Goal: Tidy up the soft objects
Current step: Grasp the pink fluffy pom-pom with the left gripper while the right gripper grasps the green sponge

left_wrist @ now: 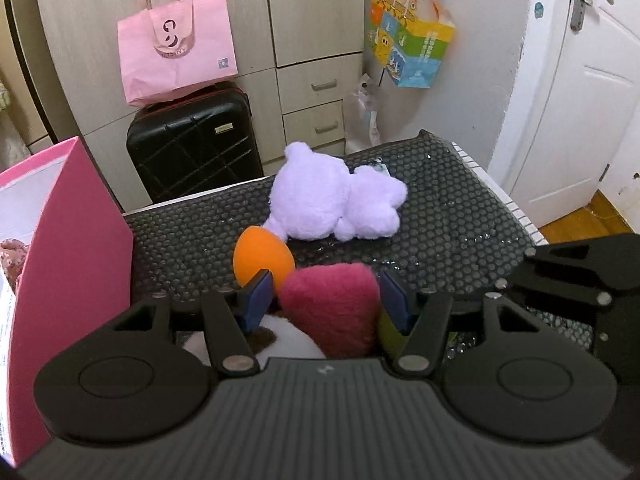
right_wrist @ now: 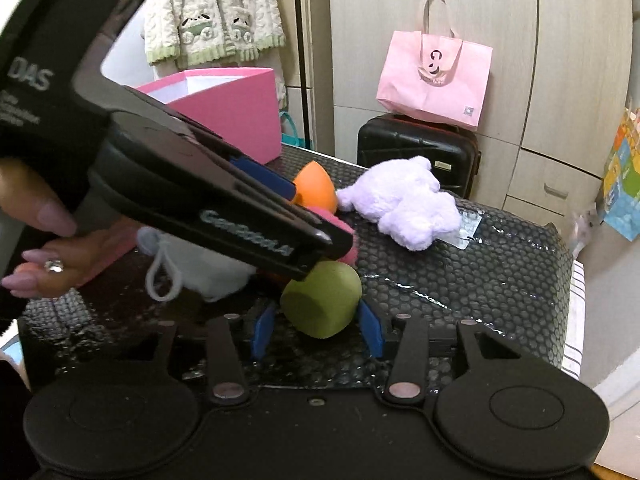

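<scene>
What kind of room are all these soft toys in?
Probably a bedroom or storage corner at home. There is a tall wardrobe with drawers, a black suitcase with a pink bag on top, and a knitted cardigan hanging up.

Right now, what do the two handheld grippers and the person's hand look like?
Both grippers are matte black plastic with two round discs at the base, scissor-like linkage arms with silver rivets, and blue pads on the jaws. The left gripper has a ribbed top; seen from the right wrist it carries grey lettering on its side. The right gripper looks the same. The hand has long pink nails and a ring.
</scene>
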A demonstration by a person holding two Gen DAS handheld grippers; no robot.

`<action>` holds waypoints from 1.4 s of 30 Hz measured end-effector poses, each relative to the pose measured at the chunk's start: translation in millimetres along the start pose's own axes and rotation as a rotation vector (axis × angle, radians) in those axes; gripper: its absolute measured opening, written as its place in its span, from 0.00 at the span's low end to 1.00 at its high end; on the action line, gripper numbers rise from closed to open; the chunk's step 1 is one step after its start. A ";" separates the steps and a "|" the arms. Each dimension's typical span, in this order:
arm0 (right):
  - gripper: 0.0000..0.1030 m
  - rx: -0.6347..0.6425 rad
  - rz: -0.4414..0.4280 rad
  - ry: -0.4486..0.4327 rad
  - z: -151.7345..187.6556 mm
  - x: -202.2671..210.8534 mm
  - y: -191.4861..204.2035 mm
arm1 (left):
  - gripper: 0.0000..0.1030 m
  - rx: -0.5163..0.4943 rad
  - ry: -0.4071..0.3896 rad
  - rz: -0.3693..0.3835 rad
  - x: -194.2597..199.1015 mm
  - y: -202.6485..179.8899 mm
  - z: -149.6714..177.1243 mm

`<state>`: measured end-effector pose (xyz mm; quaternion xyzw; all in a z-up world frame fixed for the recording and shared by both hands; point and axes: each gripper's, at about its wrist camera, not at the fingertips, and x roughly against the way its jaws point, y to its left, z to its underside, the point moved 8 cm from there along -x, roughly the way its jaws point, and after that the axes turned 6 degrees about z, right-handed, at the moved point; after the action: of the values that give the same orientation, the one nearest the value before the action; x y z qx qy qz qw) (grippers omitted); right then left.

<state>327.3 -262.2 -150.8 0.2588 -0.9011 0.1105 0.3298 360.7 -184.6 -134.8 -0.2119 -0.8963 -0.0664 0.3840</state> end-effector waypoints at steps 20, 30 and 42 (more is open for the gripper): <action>0.42 0.013 0.082 -0.030 12.3 20.2 -13.8 | 0.55 -0.147 -0.020 0.079 20.0 -18.4 9.9; 0.56 0.055 0.068 -0.031 9.4 9.7 -14.5 | 0.59 -0.193 0.032 -0.062 -3.4 -15.8 8.8; 0.45 0.007 0.026 -0.081 11.4 9.5 -10.5 | 0.28 -0.224 -0.035 -0.021 10.1 -21.0 15.7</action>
<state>320.7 -279.0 -152.9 0.2525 -0.9166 0.1071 0.2909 335.1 -195.8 -137.6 -0.2450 -0.8921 -0.1666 0.3412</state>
